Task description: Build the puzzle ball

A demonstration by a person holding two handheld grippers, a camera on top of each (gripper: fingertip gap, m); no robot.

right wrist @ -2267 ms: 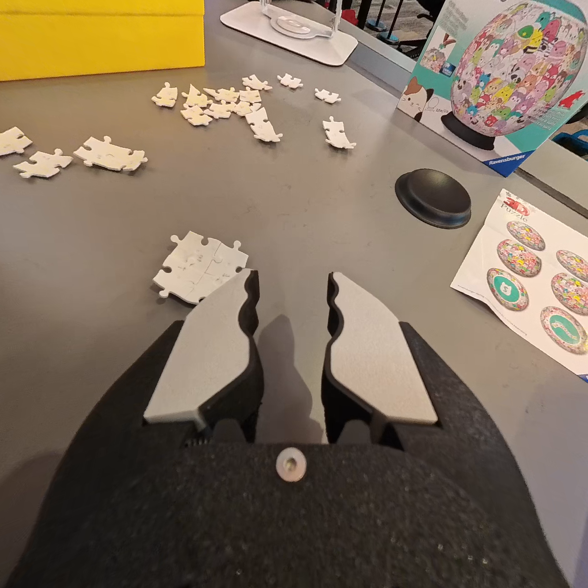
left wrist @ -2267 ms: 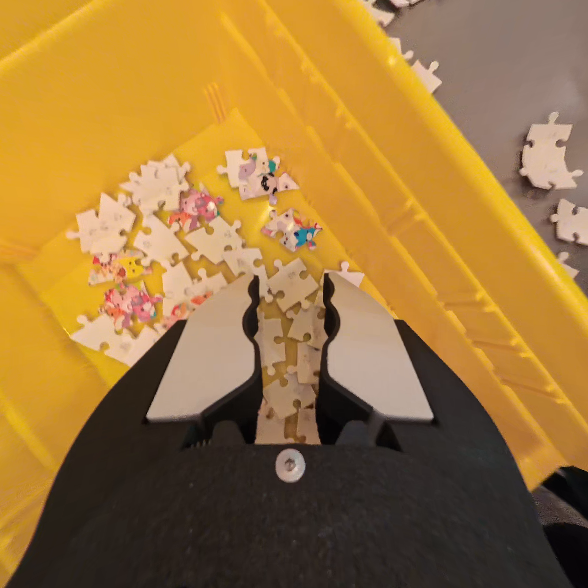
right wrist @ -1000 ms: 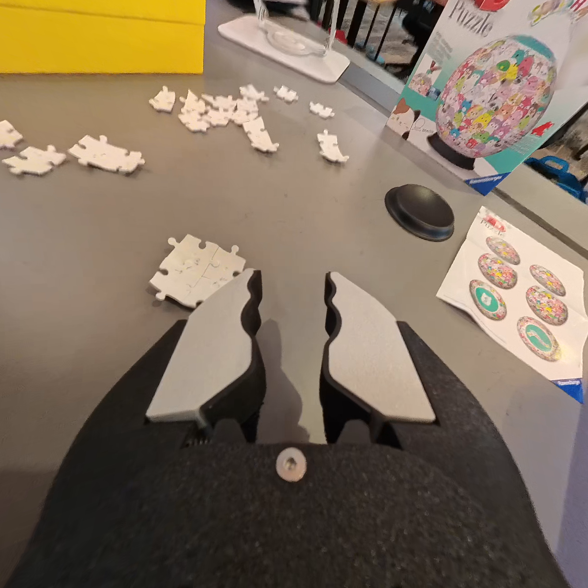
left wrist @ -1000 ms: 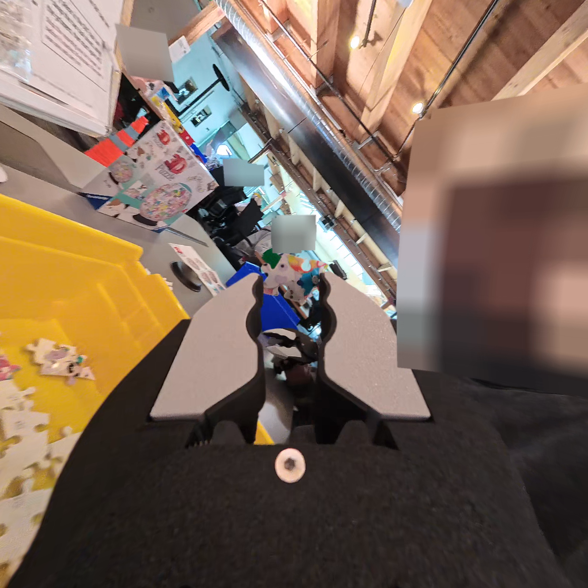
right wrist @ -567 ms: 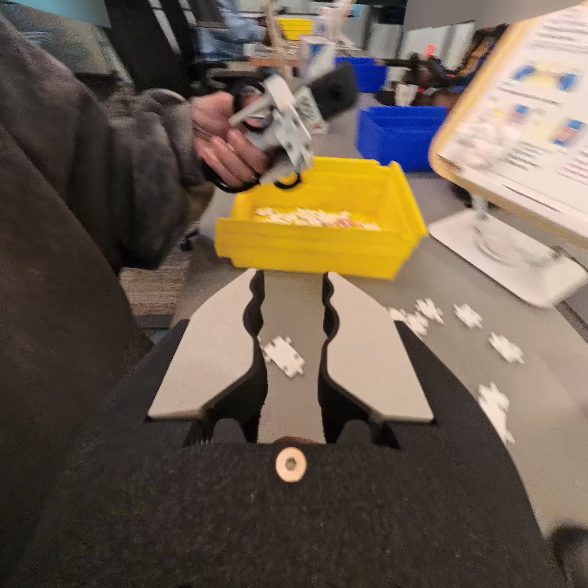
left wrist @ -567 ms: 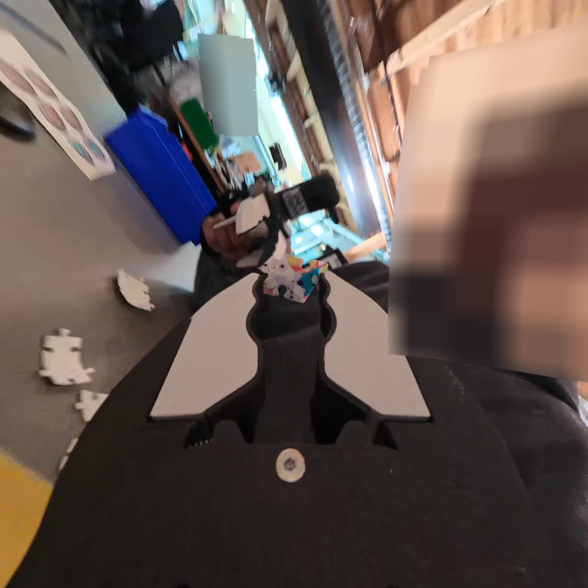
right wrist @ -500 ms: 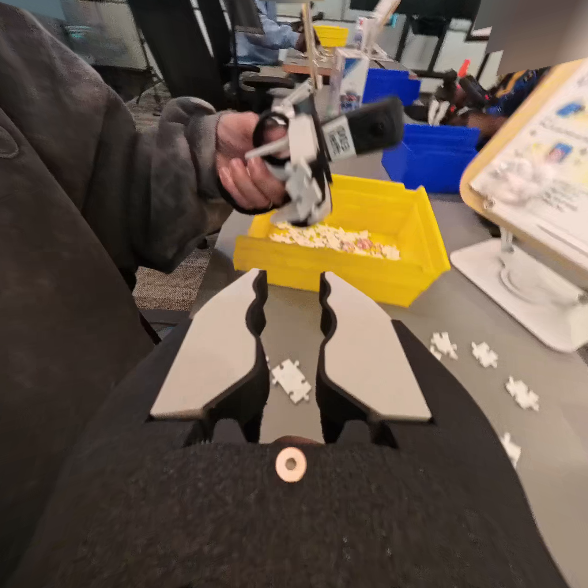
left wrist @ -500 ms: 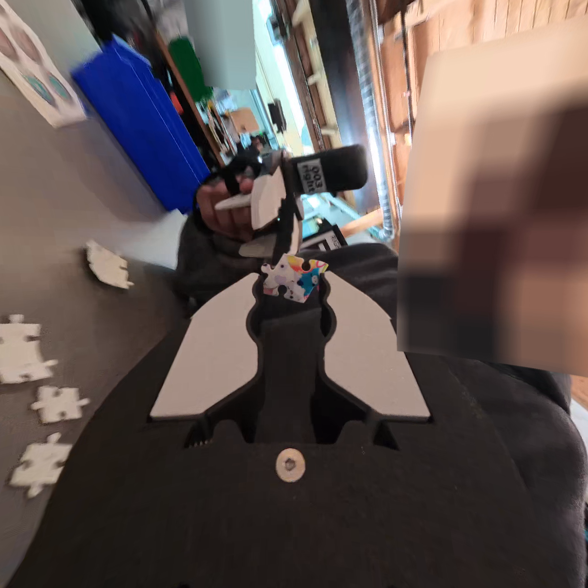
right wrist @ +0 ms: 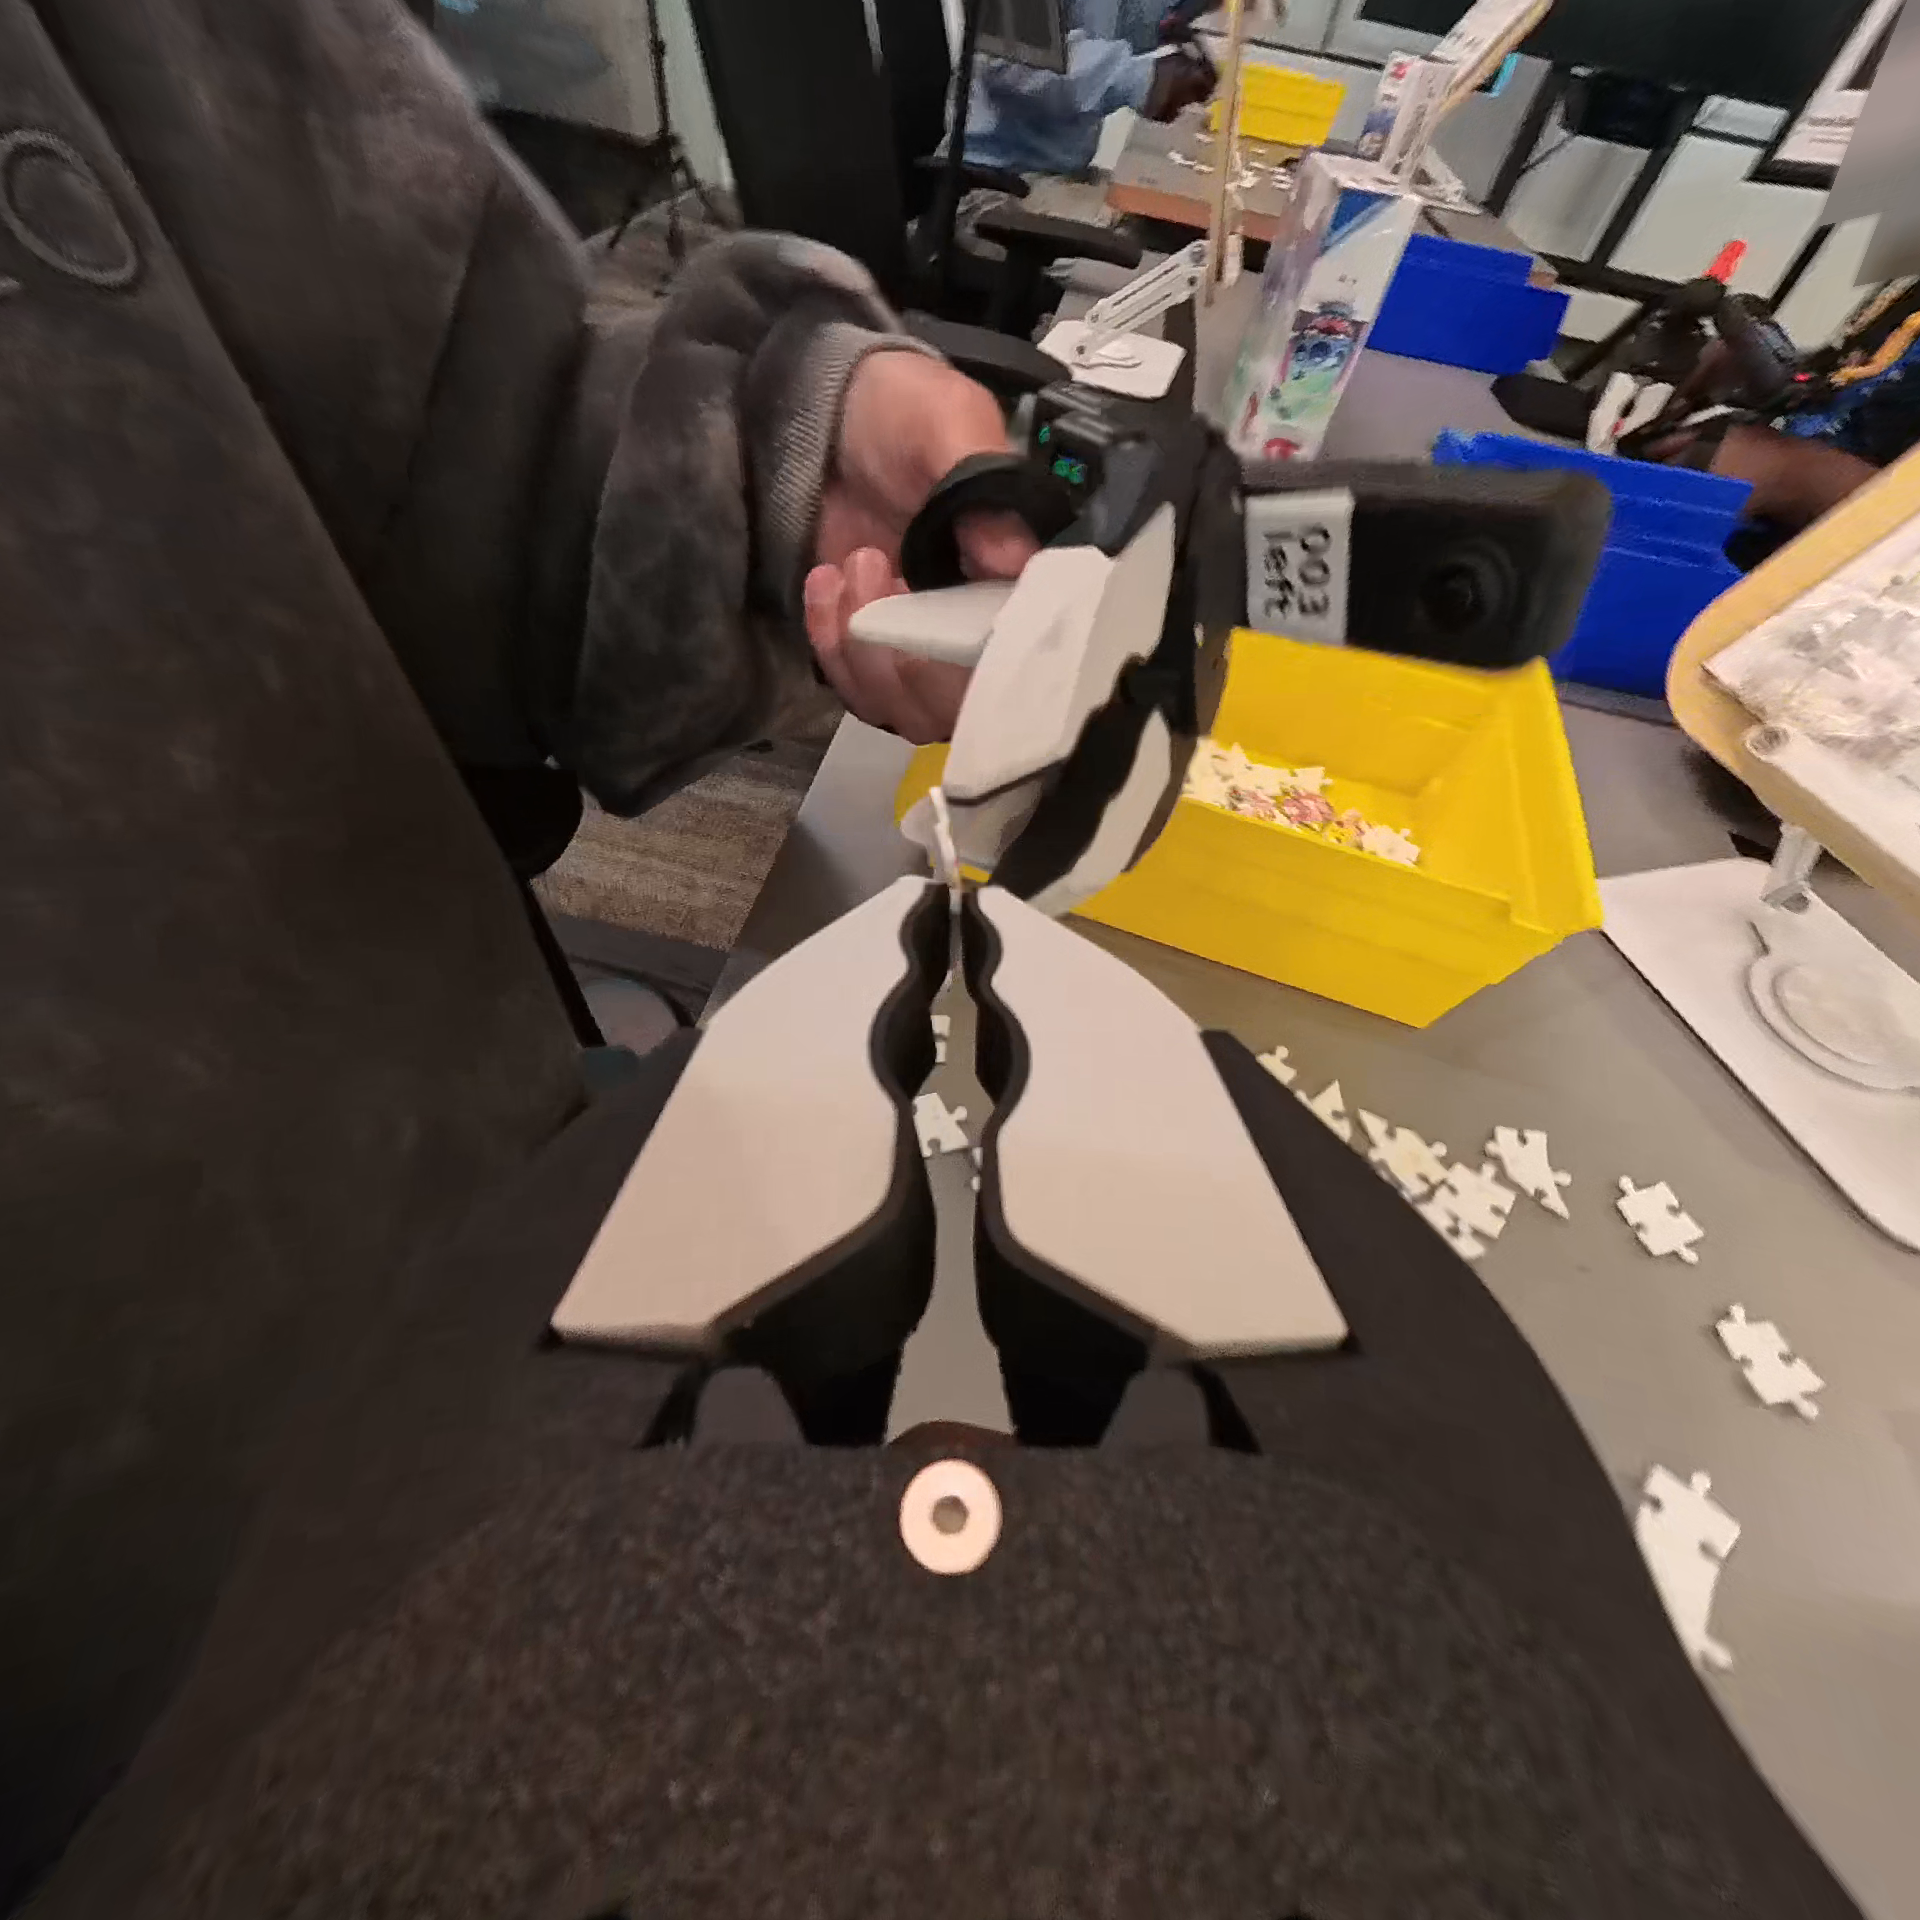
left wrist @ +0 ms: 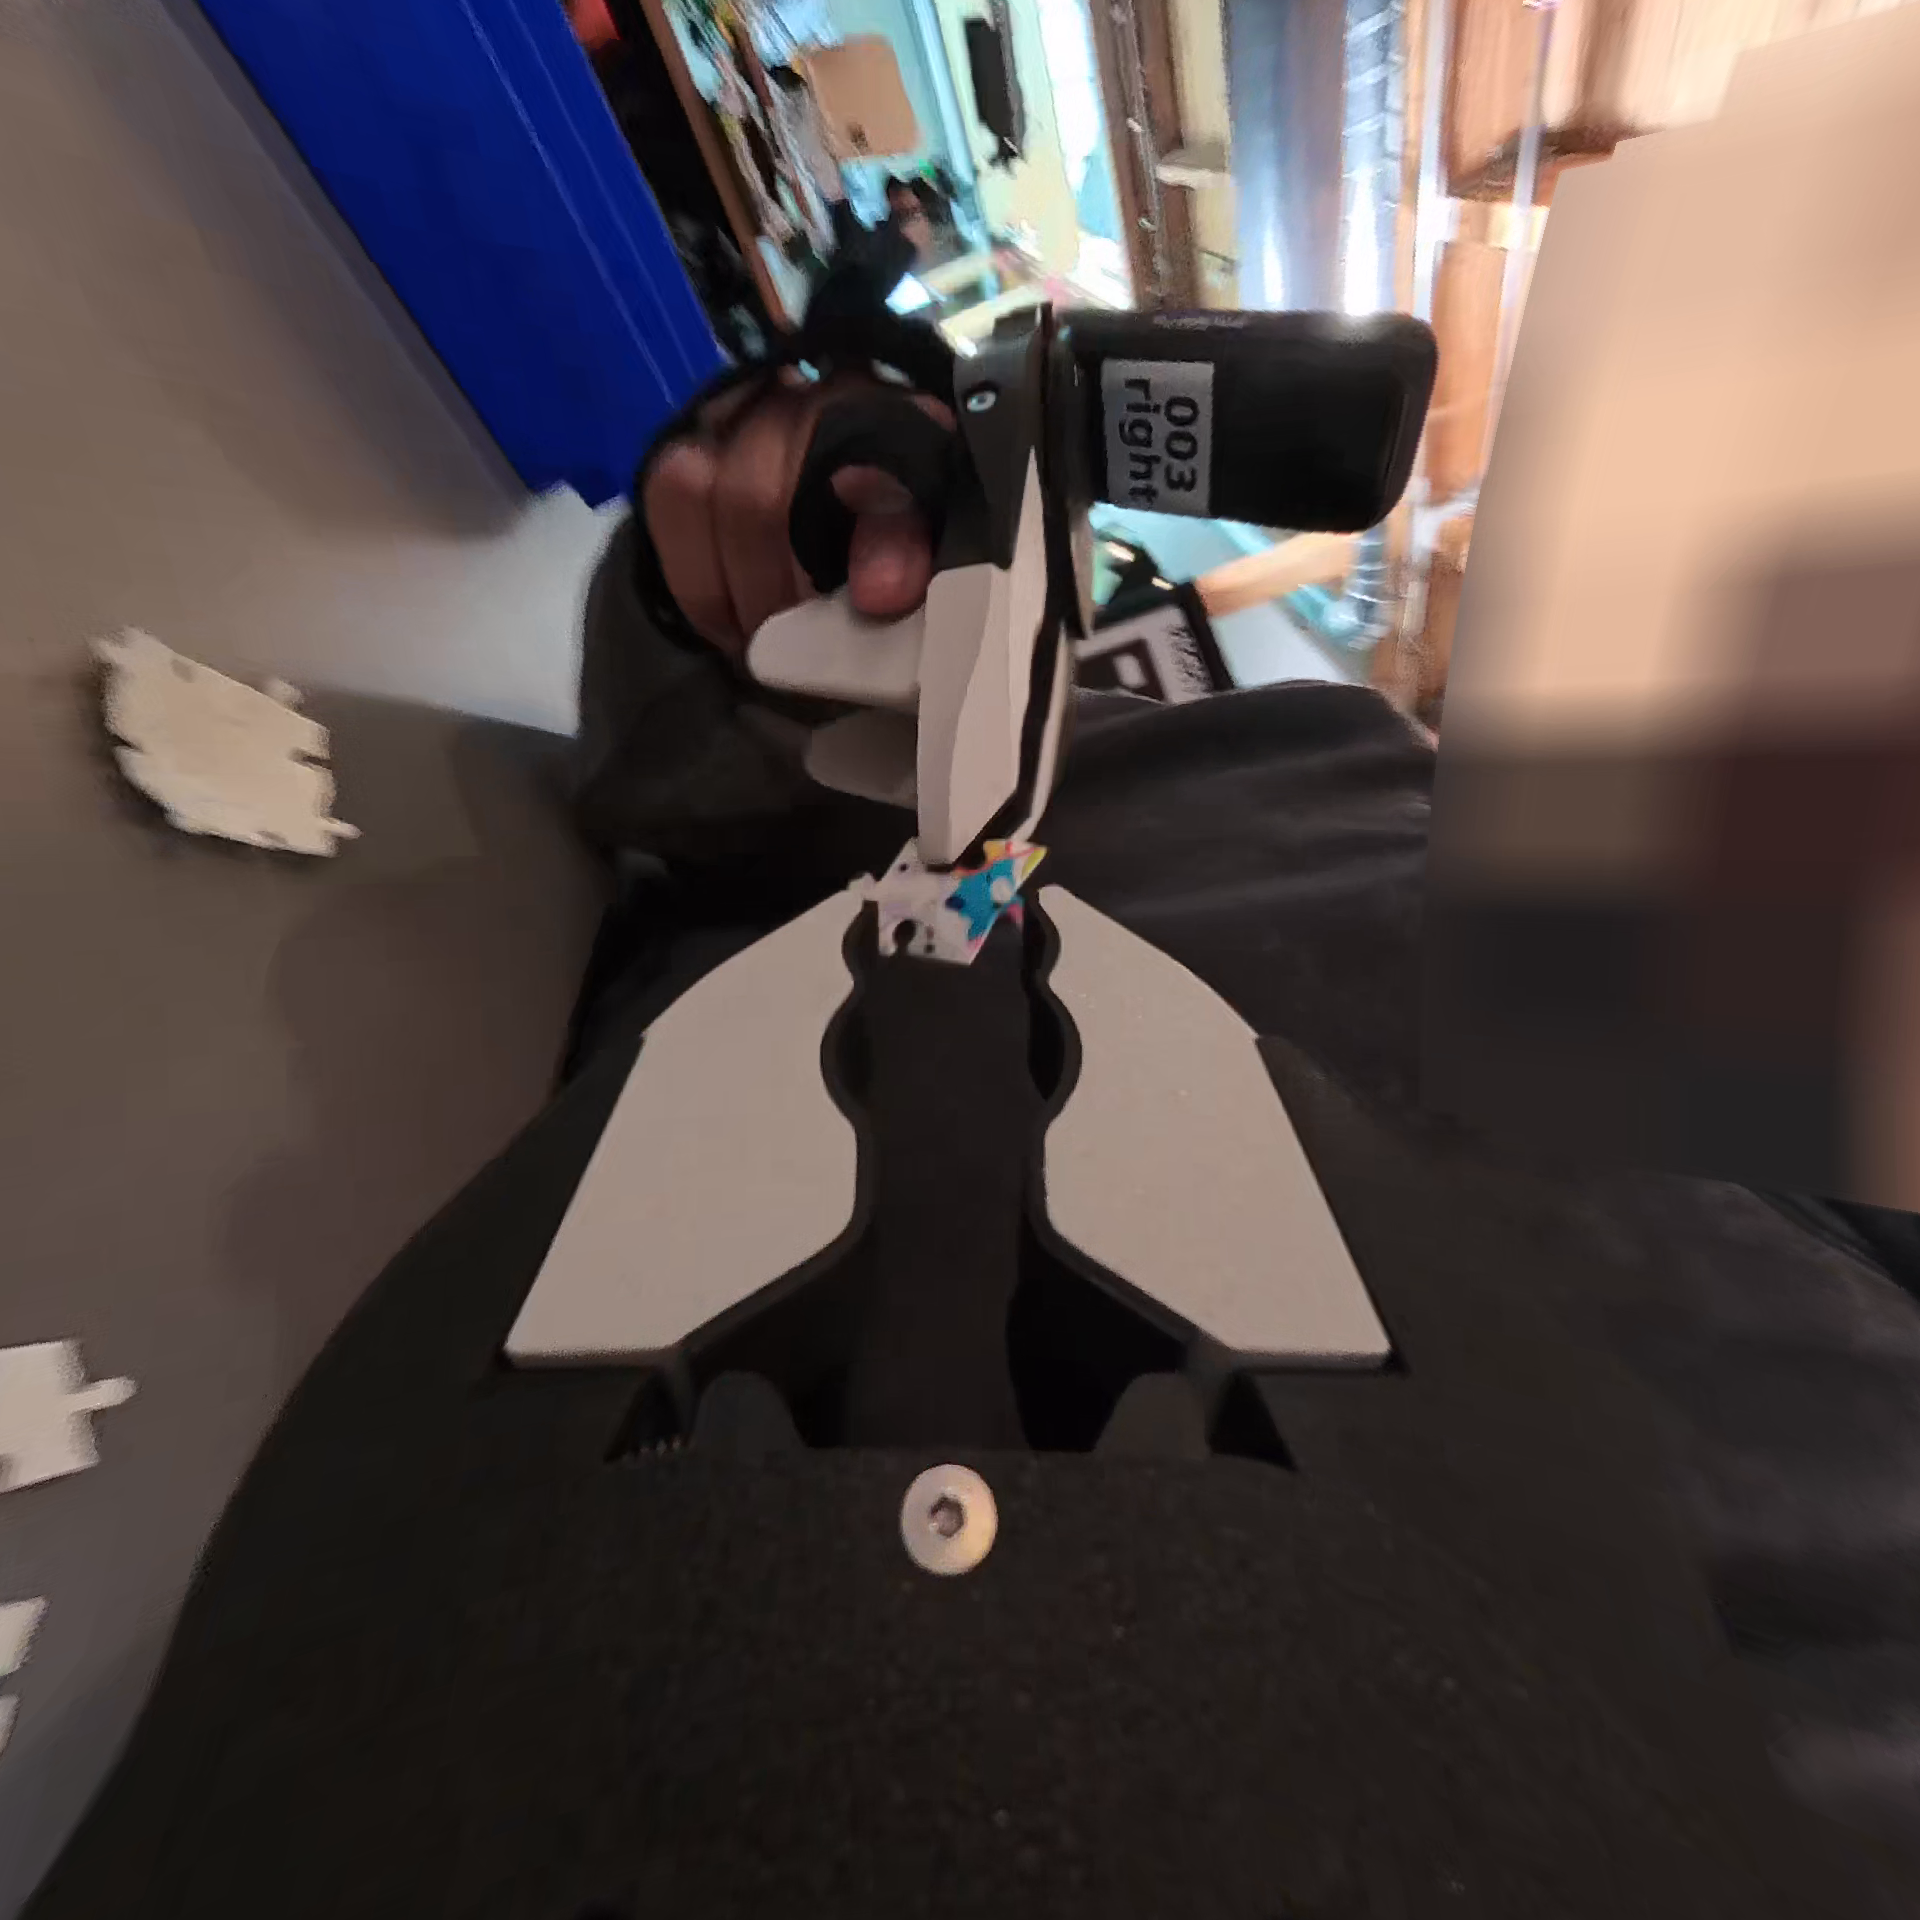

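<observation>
Grey tabletop [right wrist: 1538, 1049], yellow bin [right wrist: 1351, 914] of loose pieces and two hand-held grippers meeting in mid-air over a single colourful puzzle piece [left wrist: 951, 904].

The bin sits on the table behind the grippers, with white puzzle pieces [right wrist: 1455, 1195] scattered face down on the table near it. The left gripper [left wrist: 951, 914] holds the colourful piece by its edges, crosswise between its fingertips, the fingers spread only to the piece's width. The right gripper [right wrist: 951, 914] is clenched nearly closed, pinching the same piece, seen edge-on in its own view. The piece hangs above the table edge in front of the person's dark sleeve [right wrist: 665, 499].
</observation>
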